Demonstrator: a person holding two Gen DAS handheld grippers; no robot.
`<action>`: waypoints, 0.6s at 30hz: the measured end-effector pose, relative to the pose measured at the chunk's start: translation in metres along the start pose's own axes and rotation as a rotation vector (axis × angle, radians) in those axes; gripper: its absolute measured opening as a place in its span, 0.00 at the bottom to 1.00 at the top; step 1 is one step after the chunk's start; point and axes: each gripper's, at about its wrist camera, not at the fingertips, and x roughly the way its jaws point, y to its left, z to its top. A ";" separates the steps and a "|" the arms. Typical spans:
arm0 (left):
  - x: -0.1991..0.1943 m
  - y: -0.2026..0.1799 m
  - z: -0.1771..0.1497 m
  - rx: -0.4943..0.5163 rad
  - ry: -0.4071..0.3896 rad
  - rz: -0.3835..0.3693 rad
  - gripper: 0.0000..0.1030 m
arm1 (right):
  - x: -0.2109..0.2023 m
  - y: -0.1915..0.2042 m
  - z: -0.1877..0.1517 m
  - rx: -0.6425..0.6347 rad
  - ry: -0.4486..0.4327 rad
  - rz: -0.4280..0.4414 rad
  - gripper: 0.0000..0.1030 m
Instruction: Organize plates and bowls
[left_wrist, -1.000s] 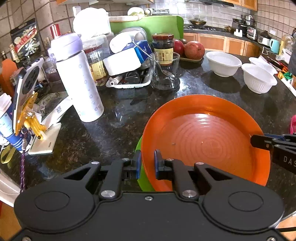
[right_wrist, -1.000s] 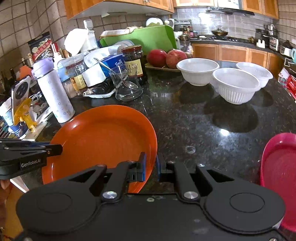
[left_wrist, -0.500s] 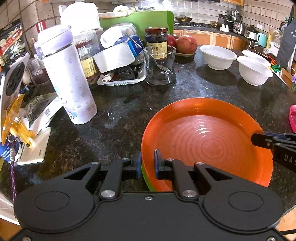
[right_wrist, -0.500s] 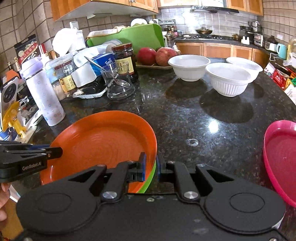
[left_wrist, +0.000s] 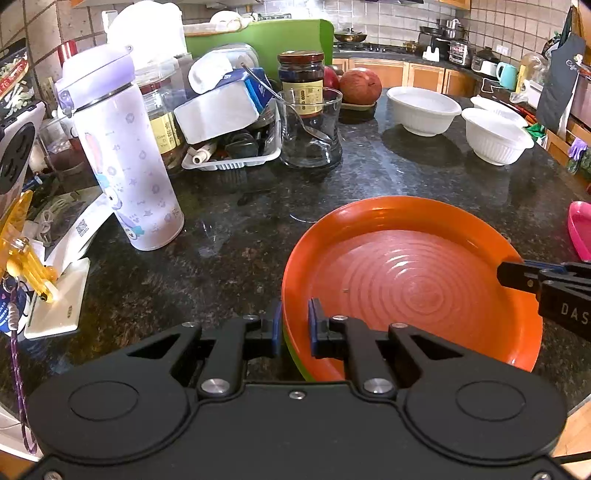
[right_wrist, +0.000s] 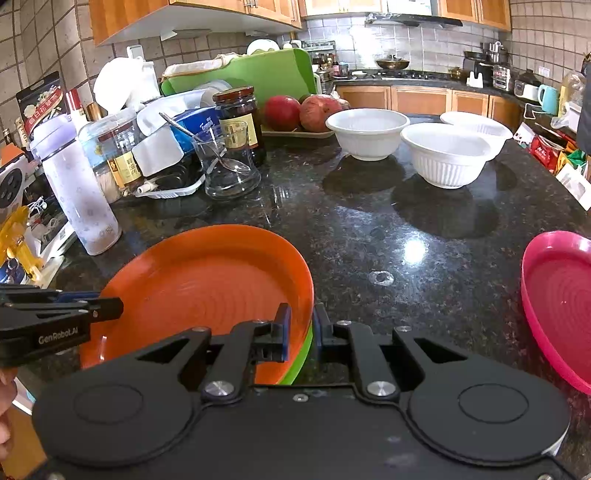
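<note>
An orange plate (left_wrist: 413, 280) (right_wrist: 207, 288) lies on a green plate (left_wrist: 295, 354) (right_wrist: 301, 354) near the counter's front edge. My left gripper (left_wrist: 293, 328) straddles the orange plate's left rim, jaws slightly apart, rim between the pads. My right gripper (right_wrist: 301, 328) straddles its right rim the same way. Each gripper shows in the other's view. Three white bowls (right_wrist: 367, 134) (right_wrist: 448, 155) (right_wrist: 476, 127) stand at the back right. A pink plate (right_wrist: 561, 306) lies at the right edge.
A lilac bottle (left_wrist: 122, 147), a glass with a spoon (left_wrist: 310, 129), a jar (left_wrist: 301, 83), a cluttered tray (left_wrist: 229, 155) and fruit (left_wrist: 360, 85) crowd the back left. The dark granite counter (right_wrist: 369, 229) separates plates from bowls.
The orange plate has come down onto the green plate. Both grippers' jaws have loosened slightly on its rim. The views have drawn back a little.
</note>
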 end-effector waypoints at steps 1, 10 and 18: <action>-0.001 0.001 0.000 0.000 -0.004 -0.004 0.20 | 0.000 0.001 0.000 0.003 0.003 0.000 0.20; -0.008 -0.003 0.001 0.025 -0.033 -0.026 0.29 | -0.002 0.003 0.001 0.014 -0.015 -0.010 0.21; -0.008 -0.002 0.001 0.028 -0.041 -0.030 0.46 | -0.010 0.009 -0.001 -0.008 -0.050 -0.023 0.23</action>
